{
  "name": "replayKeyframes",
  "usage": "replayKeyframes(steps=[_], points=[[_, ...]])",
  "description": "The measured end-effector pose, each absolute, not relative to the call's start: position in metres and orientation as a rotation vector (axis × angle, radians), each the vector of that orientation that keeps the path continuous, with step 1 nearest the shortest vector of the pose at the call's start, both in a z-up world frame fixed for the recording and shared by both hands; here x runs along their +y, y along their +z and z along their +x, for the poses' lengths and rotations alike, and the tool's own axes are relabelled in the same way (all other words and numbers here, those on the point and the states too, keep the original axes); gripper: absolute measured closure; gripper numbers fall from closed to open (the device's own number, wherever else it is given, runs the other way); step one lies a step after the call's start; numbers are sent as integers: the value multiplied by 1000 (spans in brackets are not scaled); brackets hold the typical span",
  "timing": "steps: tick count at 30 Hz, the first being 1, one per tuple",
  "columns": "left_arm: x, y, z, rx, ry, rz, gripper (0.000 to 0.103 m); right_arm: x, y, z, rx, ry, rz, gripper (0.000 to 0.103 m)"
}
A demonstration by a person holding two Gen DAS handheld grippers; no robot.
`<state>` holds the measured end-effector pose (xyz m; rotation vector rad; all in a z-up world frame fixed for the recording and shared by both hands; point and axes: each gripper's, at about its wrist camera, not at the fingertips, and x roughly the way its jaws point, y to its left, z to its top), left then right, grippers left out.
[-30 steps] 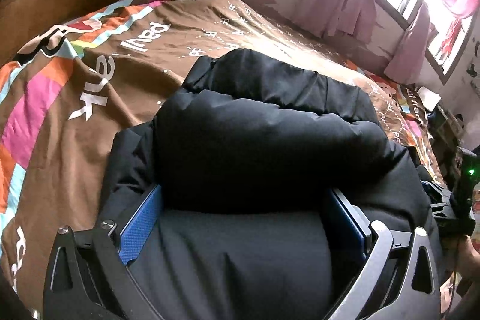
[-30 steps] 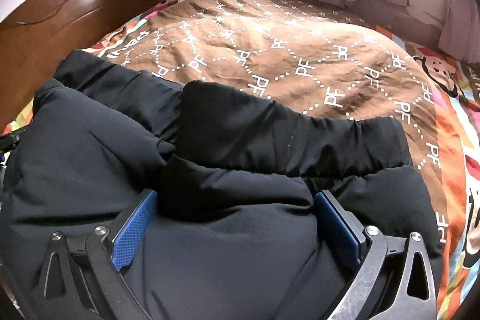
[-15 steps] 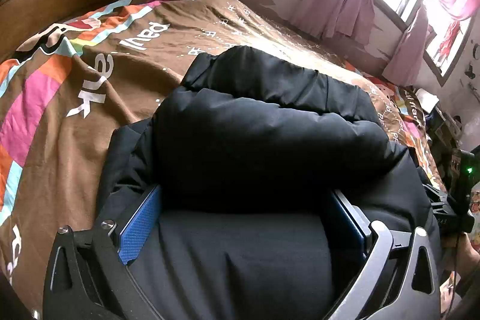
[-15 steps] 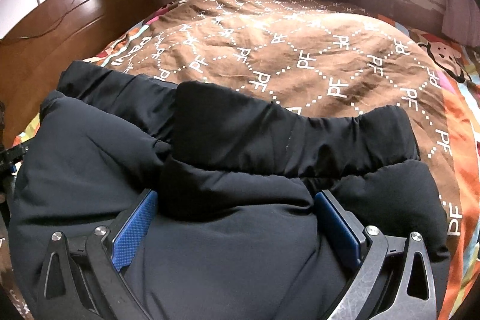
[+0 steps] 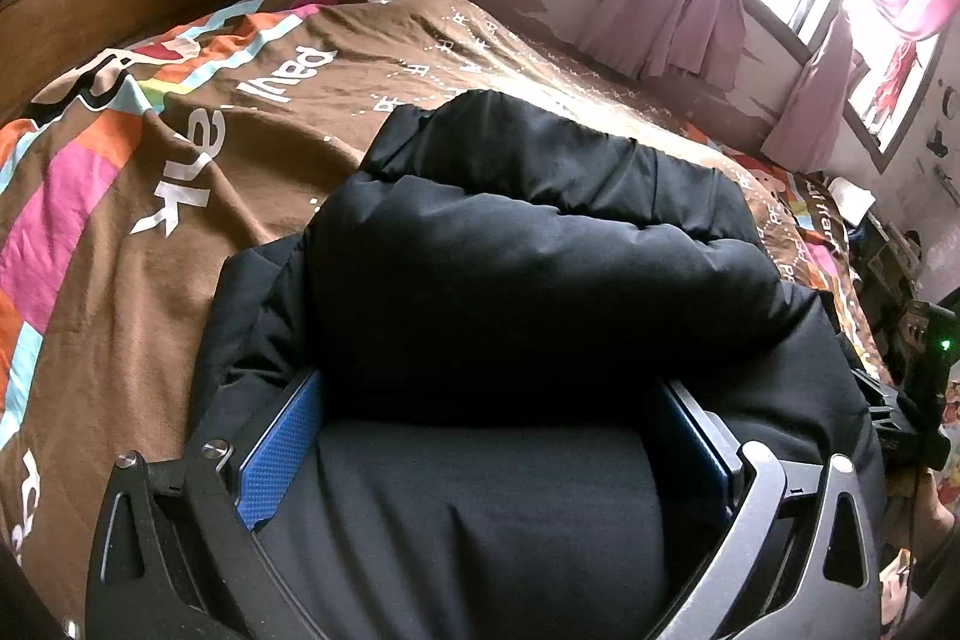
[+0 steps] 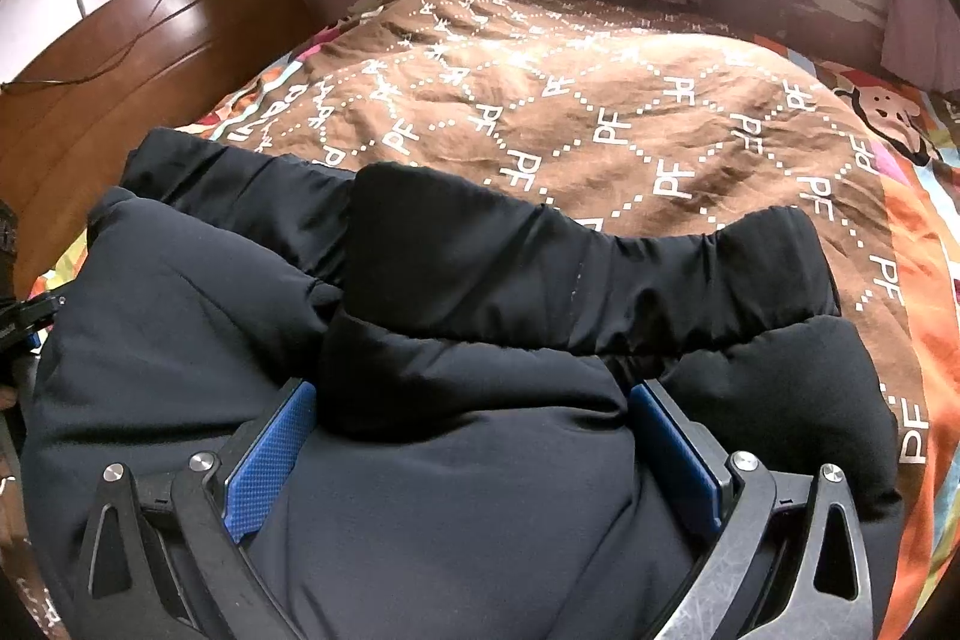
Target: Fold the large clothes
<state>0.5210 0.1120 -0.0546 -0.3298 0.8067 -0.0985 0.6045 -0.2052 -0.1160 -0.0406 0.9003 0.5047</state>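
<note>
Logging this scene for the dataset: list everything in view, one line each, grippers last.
Padded jacket: one, black, bunched on the bed, between both grippers' fingers.
Bedspread: one, brown with white PF lettering and colourful border, covering the bed.
Headboard: one, brown wood, left of the bed.
Curtains: several, pink, at the window on the far wall.
Left gripper: one, black with blue pads, fingers wide apart around jacket fabric.
Right gripper: one, black with blue pads, fingers wide apart around jacket fabric.
</note>
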Motion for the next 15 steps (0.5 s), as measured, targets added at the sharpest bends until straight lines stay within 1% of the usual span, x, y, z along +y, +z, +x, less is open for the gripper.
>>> replayKeyframes(steps=[8, 15], points=[[116, -38, 508, 763, -120, -320, 1, -223, -93, 585, 812, 539, 13, 0], [143, -15, 487, 704, -119, -321, 1, -251, -61, 554, 734, 523, -61, 0]])
